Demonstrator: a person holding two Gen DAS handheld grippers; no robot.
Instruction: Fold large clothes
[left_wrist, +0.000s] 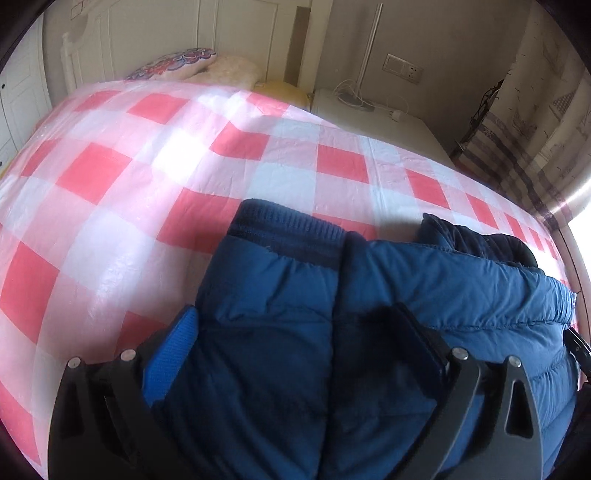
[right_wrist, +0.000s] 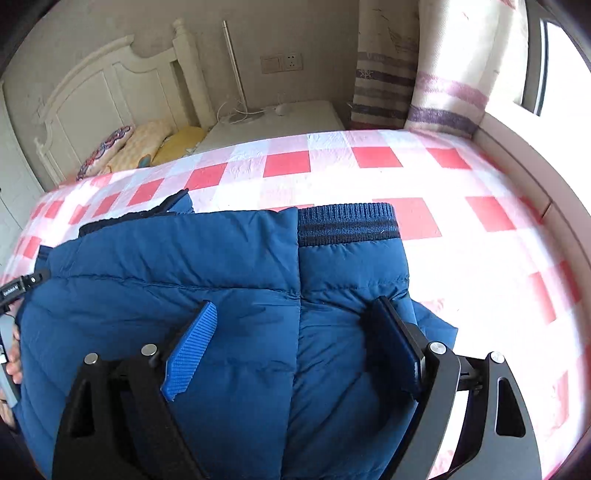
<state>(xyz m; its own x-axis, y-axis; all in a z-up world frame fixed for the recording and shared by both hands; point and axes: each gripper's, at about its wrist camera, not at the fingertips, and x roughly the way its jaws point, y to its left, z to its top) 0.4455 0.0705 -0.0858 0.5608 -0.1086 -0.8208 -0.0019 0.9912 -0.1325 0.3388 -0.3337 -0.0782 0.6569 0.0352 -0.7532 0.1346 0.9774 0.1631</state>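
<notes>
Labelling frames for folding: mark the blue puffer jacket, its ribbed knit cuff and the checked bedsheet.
Blue quilted puffer jacket (right_wrist: 166, 266), right wrist view, body panel.
Dark ribbed knit cuff (right_wrist: 347, 223), right wrist view, middle.
Red-and-white checked bedsheet (left_wrist: 110, 221), left wrist view, bare area.
</notes>
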